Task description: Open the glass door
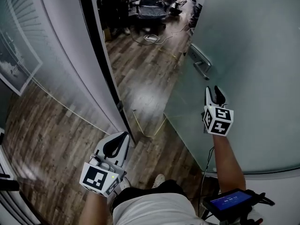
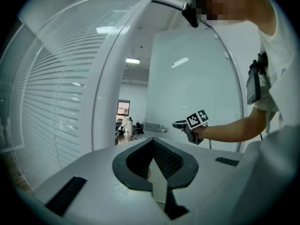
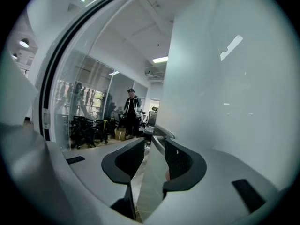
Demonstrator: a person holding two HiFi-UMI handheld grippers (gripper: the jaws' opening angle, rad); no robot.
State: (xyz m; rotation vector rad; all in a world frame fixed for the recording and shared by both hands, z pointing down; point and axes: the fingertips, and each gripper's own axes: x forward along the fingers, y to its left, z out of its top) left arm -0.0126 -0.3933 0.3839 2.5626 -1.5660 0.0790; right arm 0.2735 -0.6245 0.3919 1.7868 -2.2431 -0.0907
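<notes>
1. Device with lit blue screen [image 1: 229, 201] is nearest, low at the person's right side, below the right forearm.
2. Left gripper [image 1: 120, 138] is held low at the left, above the wooden floor [image 1: 145, 78] and just beside the foot of the black door frame [image 1: 98, 50]. Its fingers [image 2: 136, 161] meet at the tips with nothing between them. It touches nothing.
3. Right gripper [image 1: 213, 92] is further out and higher, close in front of the frosted face of the glass door [image 1: 243, 46]. Its fingers [image 3: 185, 161] stand apart and empty. No contact with the glass is discernible.
4. The glass door fills the right of the head view. It stands partly open, its free edge well clear of the black frame, with floor showing through the gap.
5. Door handle [image 1: 200, 63], a metal lever, is on the leaf near that free edge, beyond the right gripper's fingertips and apart from them. In the right gripper view it lies ahead, roughly in line with the gap between the fingers.
6. Frosted glass wall [image 1: 61, 55] with horizontal blind lines runs left of the frame.
7. Through the doorway is a room with an office chair [image 1: 151, 3]. The right gripper view shows a person [image 3: 131, 109] standing there among dark chairs.
</notes>
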